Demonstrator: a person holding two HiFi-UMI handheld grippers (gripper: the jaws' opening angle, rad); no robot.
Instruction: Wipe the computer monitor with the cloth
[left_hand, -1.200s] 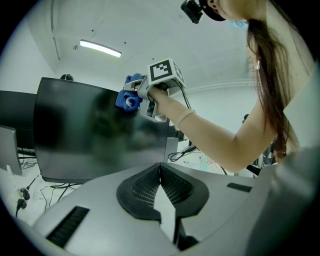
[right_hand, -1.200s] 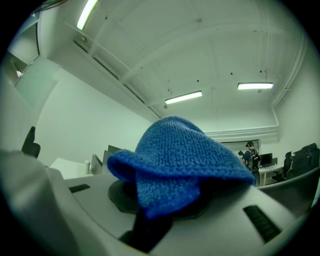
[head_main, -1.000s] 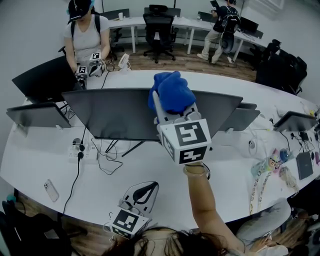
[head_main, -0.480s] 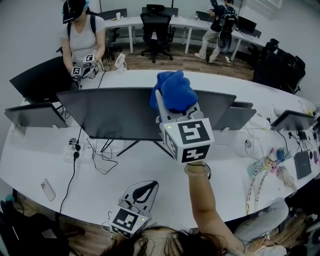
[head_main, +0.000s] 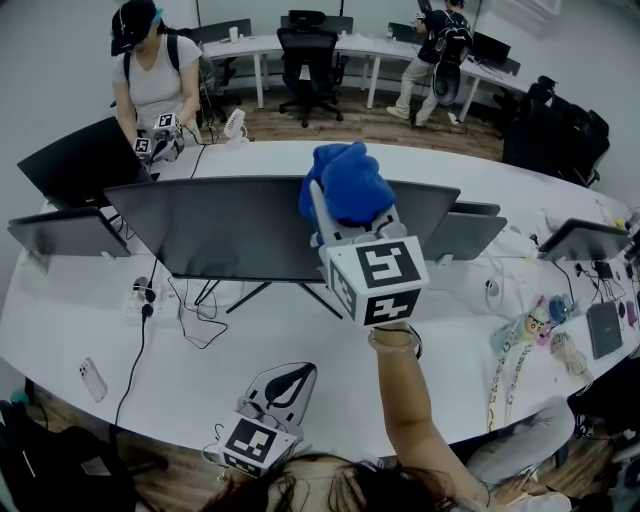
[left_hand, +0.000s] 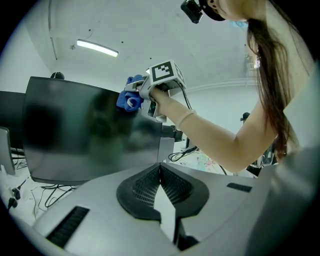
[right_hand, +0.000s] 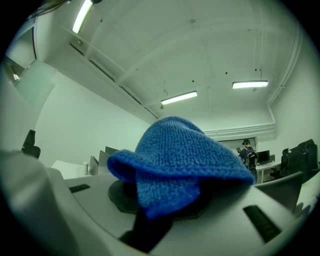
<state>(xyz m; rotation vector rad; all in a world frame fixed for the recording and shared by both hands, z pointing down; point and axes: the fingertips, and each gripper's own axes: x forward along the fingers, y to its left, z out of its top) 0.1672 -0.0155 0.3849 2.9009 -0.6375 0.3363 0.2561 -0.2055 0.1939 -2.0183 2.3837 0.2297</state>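
A wide dark computer monitor (head_main: 240, 225) stands on the white desk, its screen facing me; in the left gripper view the monitor (left_hand: 80, 135) fills the left half. My right gripper (head_main: 335, 218) is raised at the monitor's top edge, shut on a bunched blue cloth (head_main: 345, 182). That cloth (right_hand: 177, 160) covers the jaws in the right gripper view, and from the left gripper view the cloth (left_hand: 129, 97) sits at the screen's upper right corner. My left gripper (head_main: 283, 383) hangs low by the desk's near edge, jaws together, nothing held.
Smaller monitors (head_main: 65, 232) flank the big one. Cables and a power strip (head_main: 150, 298) lie under it, a phone (head_main: 91, 380) at the near left. Clutter (head_main: 540, 325) sits at the right. A person (head_main: 150, 75) with grippers works across the desk; office chairs stand behind.
The view has drifted slightly; my right gripper with the cloth stays at the monitor's top edge. The person across the desk has shifted left.
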